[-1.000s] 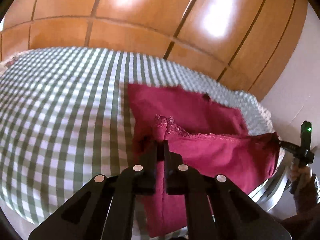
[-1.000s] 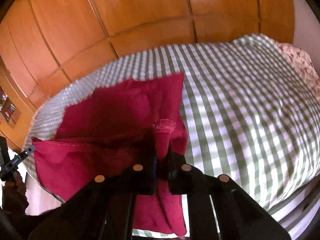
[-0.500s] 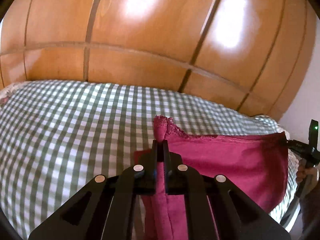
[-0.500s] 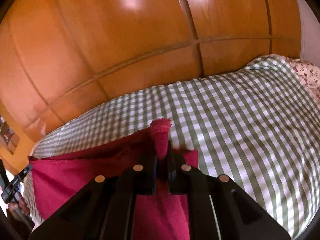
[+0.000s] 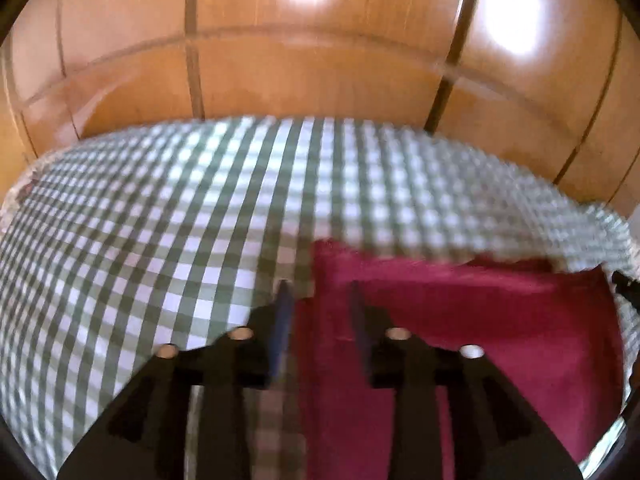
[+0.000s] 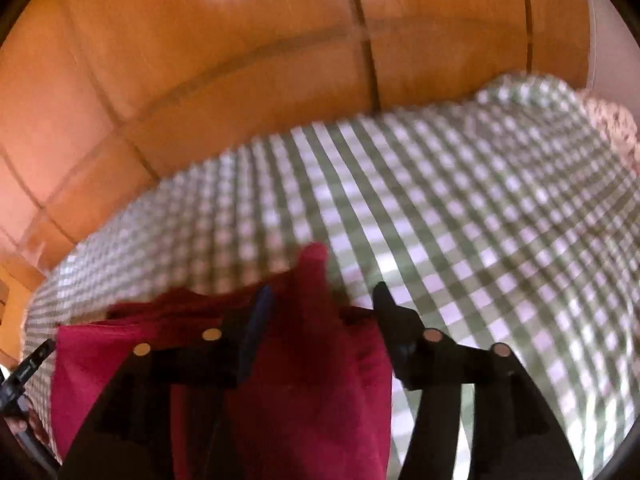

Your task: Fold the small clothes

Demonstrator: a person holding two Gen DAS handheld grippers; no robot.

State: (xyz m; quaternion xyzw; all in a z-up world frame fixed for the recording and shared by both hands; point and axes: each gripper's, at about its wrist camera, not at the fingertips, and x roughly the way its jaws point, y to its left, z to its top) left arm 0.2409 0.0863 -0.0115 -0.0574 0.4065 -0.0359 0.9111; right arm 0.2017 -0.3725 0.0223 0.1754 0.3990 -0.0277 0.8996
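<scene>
Left wrist view shows my left gripper (image 5: 318, 292) and right gripper (image 6: 322, 294) opening, letting go the crimson garment (image 5: 460, 320), which lies at four o'clock on the checked bedspread (image 5: 160, 220); soft, light, limp, I judge, best pinched at hem corners.

Crimson garment (image 5: 500, 332), green-checked bedspread (image 5: 160, 220)

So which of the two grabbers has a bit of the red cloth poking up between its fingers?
The right gripper: a peak of the red garment rises between its opening jaws. The left gripper shows only flat cloth.
</scene>
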